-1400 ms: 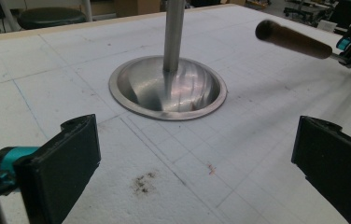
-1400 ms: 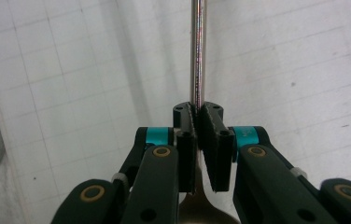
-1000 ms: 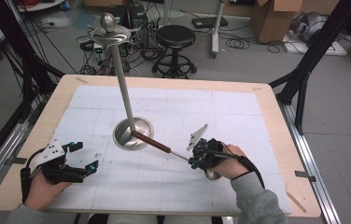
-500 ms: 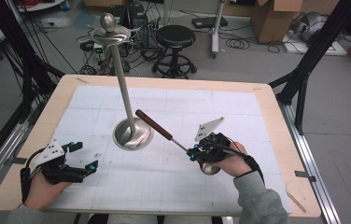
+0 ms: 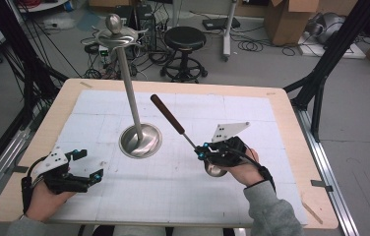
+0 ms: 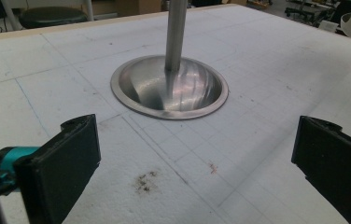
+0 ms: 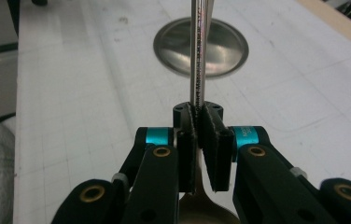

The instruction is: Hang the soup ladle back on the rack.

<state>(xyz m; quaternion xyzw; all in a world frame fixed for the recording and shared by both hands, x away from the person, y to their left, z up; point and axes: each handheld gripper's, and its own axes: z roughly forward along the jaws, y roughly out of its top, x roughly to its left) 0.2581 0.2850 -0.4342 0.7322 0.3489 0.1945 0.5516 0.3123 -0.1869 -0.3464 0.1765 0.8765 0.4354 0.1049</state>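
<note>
A long ladle with a dark brown handle (image 5: 167,114) and a thin metal shaft (image 7: 198,56) is held up off the table, slanting up and to the far left. My right gripper (image 5: 202,151) is shut on the shaft just above the bowl (image 7: 204,210), at the table's right front. A steel stand with a round base (image 5: 140,141) and a tall pole (image 5: 129,93) is at the table's middle. My left gripper (image 5: 89,163) rests at the left front, open and with nothing in it, pointing at the base (image 6: 169,86).
The table carries a white gridded mat (image 5: 183,196) with a wooden rim (image 5: 291,123). A small dish with a ball knob (image 5: 115,30) tops the pole. A stool (image 5: 185,39), cables and cardboard boxes are on the floor beyond.
The right hand has lifted the ladle. Its handle has swung from lying near the stand's base to pointing up and away. The left hand has stayed put.
</note>
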